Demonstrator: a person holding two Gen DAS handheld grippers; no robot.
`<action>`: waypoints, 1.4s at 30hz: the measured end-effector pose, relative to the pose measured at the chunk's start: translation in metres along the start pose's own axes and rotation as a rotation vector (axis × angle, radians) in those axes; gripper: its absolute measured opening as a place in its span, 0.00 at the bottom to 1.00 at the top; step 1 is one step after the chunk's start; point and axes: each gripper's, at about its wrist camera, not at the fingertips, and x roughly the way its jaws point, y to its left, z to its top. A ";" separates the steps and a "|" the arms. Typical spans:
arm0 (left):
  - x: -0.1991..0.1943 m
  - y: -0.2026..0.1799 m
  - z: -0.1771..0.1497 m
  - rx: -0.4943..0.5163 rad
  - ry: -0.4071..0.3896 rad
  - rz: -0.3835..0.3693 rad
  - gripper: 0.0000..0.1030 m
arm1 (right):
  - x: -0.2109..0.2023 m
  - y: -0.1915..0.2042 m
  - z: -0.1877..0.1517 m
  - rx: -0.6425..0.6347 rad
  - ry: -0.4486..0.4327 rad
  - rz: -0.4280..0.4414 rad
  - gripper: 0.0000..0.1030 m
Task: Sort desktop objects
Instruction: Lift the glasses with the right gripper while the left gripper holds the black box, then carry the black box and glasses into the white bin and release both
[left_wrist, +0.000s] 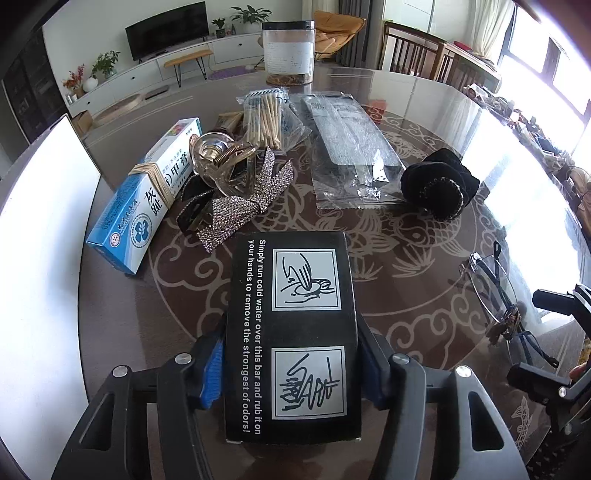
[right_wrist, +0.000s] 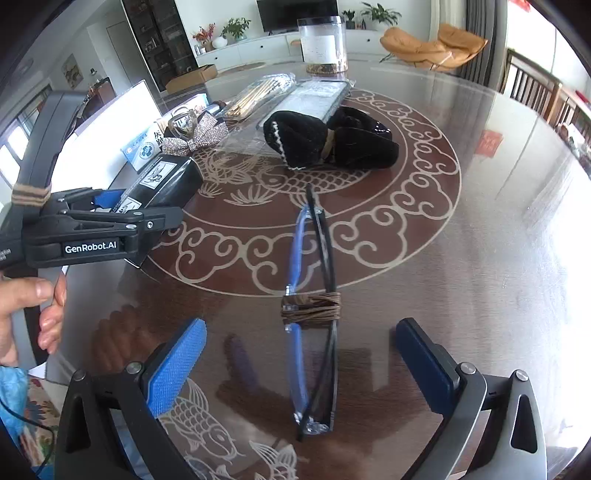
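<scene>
A black box (left_wrist: 291, 332) with white print and two line drawings lies on the glass table, and my left gripper (left_wrist: 291, 354) is shut on it, a blue pad pressed on each long side. The right wrist view shows the same grip from the side, the black box (right_wrist: 162, 181) sticking out past the left gripper (right_wrist: 110, 206). Two pairs of folded glasses (right_wrist: 314, 332), tied together with brown cord, lie flat on the table. My right gripper (right_wrist: 301, 363) stands open astride them, pads well apart from the frames.
Behind the box lie a blue-and-white medicine carton (left_wrist: 136, 206), a rhinestone bow clip (left_wrist: 243, 199), a clear claw clip (left_wrist: 221, 162), a bag of cotton swabs (left_wrist: 264, 118), a plastic packet (left_wrist: 351, 155), a black scrunchie (left_wrist: 439, 184) and a jar (left_wrist: 288, 51). A white board (left_wrist: 40, 240) flanks the left.
</scene>
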 end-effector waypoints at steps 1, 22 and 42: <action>-0.002 0.002 -0.002 -0.016 -0.003 -0.019 0.57 | -0.003 -0.004 0.004 0.007 0.015 0.010 0.93; -0.109 0.016 -0.046 -0.099 -0.182 -0.151 0.57 | -0.046 0.040 0.037 -0.056 0.030 -0.048 0.27; -0.170 0.288 -0.122 -0.443 -0.066 0.182 0.57 | -0.016 0.403 0.079 -0.446 -0.065 0.419 0.28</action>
